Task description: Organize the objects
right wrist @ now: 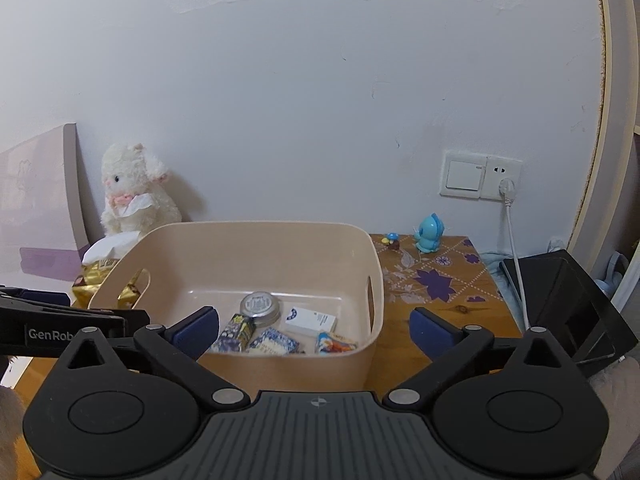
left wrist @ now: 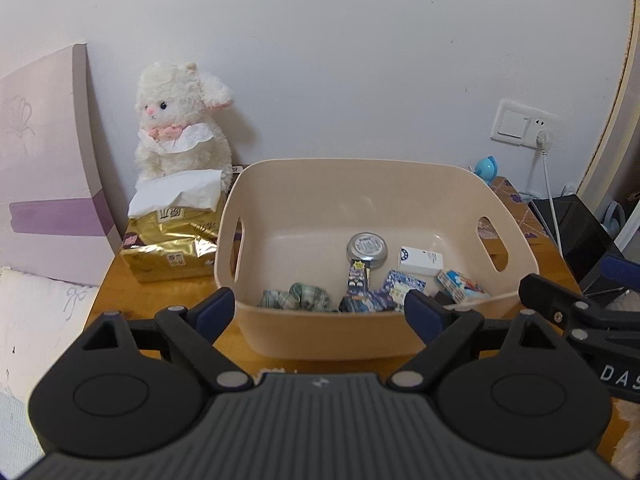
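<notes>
Left wrist view: the left gripper (left wrist: 320, 312) is held apart before the beige basket (left wrist: 320, 344); inside it lie a round tin (left wrist: 367, 247) and a white box (left wrist: 421, 262). The right gripper (right wrist: 314, 330) is spread too.

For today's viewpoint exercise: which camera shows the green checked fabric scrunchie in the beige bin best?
The left wrist view. There the green checked fabric scrunchie lies plainly visible on the floor of the beige plastic bin, by its near wall. In the right wrist view it cannot be seen; a gripper finger seems to cover that corner of the bin.
</notes>
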`<state>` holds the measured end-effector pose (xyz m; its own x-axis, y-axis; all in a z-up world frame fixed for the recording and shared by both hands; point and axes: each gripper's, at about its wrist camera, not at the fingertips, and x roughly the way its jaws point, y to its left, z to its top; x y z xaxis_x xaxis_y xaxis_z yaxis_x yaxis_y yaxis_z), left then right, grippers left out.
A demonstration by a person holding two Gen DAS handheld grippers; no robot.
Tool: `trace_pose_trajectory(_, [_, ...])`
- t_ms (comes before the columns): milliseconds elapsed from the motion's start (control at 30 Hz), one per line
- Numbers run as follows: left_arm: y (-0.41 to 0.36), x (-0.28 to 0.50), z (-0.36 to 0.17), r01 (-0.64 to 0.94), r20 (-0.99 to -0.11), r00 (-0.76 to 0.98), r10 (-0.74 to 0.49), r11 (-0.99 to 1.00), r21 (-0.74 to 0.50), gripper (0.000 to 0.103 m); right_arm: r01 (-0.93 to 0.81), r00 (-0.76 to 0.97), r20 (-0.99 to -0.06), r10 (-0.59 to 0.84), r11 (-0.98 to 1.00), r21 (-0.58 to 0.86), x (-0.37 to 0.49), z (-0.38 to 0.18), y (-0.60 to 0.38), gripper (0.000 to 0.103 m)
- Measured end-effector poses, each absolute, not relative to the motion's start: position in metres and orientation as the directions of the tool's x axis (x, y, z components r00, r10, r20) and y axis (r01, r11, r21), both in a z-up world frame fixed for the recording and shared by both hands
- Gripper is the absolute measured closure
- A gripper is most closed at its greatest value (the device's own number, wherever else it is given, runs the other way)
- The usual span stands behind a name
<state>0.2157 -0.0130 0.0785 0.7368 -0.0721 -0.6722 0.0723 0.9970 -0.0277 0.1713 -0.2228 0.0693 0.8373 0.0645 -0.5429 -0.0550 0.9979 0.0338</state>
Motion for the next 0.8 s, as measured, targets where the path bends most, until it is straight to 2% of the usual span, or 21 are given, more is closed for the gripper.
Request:
trace_pose_trajectory(267, [-0.009,0.169,0.076,0.084,-0.680,0.731,-0.056,0.996,0.008,0.011,-0.082,0.828,-0.557,0.071,0.997,0.006,0.128,0.067,-0.223,0.000])
trace_pose_trajectory(800, [0.001,0.070,0.071,0.071,-0.633,0.772,-0.046,0.997,0.014,0.011,-0.161,0.794,-0.595,0.127,0.987,-0.005,0.045,0.049,-0.215,0.000])
